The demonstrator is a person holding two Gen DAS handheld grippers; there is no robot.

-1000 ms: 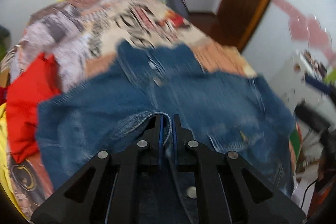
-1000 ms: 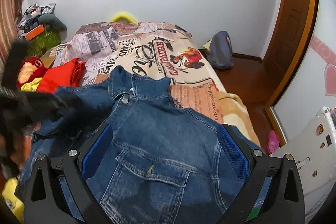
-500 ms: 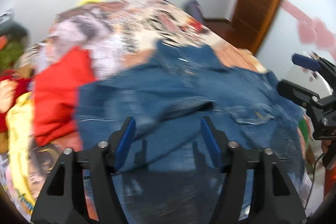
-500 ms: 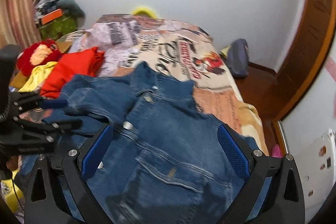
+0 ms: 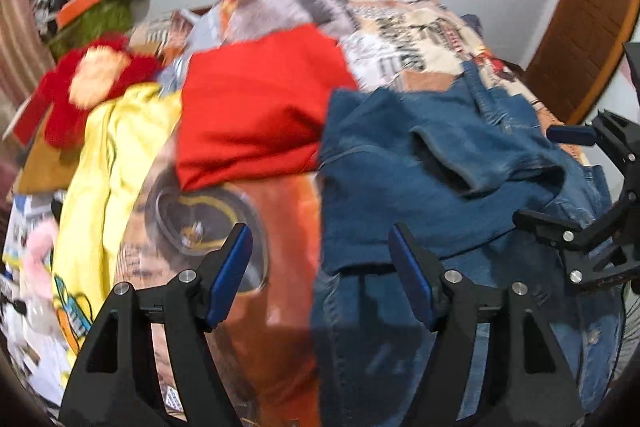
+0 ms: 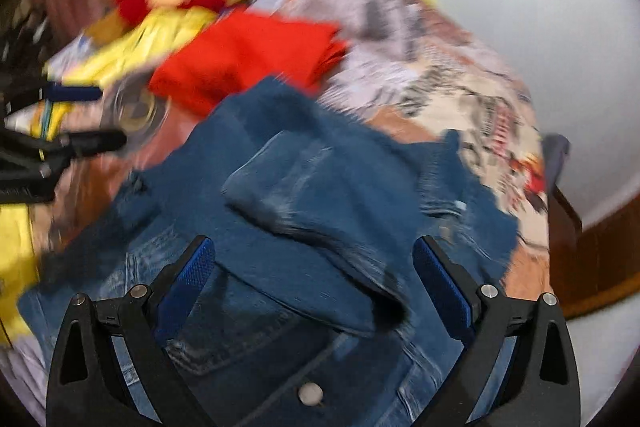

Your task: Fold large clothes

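Both claws hang wide open and empty: the left gripper point(image 5: 320, 275) above the jacket's near-left edge, the right gripper point(image 6: 314, 281) over its chest. Ahead of them the blue denim jacket point(image 6: 320, 195) lies on the printed bedspread point(image 5: 400, 23), one sleeve point(image 5: 480, 155) folded across its front. A second earlier the left claw pinched that denim; now it has let go.
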